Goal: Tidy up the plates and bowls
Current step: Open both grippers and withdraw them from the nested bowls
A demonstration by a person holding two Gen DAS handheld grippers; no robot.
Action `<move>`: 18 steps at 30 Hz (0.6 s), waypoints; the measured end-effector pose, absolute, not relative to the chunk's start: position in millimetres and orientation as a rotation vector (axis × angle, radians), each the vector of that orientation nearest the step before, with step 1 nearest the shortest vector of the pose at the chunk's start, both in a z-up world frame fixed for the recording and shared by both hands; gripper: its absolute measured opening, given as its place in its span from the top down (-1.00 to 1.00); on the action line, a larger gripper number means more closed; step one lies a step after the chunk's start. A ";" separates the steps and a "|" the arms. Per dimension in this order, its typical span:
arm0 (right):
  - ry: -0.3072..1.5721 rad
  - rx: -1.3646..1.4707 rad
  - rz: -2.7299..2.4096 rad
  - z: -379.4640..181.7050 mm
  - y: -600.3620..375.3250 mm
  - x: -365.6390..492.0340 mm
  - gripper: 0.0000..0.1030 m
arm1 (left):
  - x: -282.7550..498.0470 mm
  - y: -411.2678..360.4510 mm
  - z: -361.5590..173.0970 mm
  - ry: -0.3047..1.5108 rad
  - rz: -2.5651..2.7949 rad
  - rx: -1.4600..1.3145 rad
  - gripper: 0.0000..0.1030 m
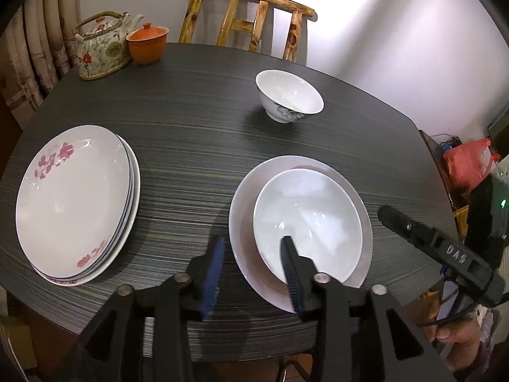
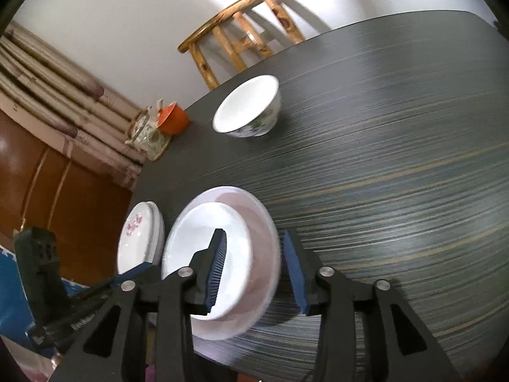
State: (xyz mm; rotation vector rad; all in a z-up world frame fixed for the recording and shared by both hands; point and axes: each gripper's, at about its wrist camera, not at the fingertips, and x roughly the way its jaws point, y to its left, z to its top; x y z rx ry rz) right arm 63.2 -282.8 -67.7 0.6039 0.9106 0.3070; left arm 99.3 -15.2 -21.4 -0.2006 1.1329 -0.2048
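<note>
- Left tool: jaws apart, straddling near rim of pale plate carrying shallow bowl.
- Right tool: jaws apart over that plate's right rim.
- Floral plate stack: left on counter.
- Deep bowl: far side, alone.
- Step, as judged: grasping the bowl; next, close on its rim.

We read only one marking: raised letters "DAS" on the black plastic body of the right gripper, seen from the left wrist, to the right of the pale round plate. Nothing else is legible.
</note>
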 end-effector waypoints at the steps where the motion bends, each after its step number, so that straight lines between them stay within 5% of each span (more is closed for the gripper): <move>1: 0.904 0.594 0.292 -68.4 -285.1 60.9 0.28 | 98.6 -16.0 -18.6 1.123 -0.197 -0.187 0.03; 6: 0.914 0.598 0.235 -80.2 -303.1 50.5 0.28 | 97.6 -21.1 1.5 1.029 -0.195 -0.145 -0.21; 18: 0.892 0.567 0.188 -71.5 -316.8 53.1 -0.21 | 120.8 -34.0 19.7 0.920 -0.140 -0.028 -0.21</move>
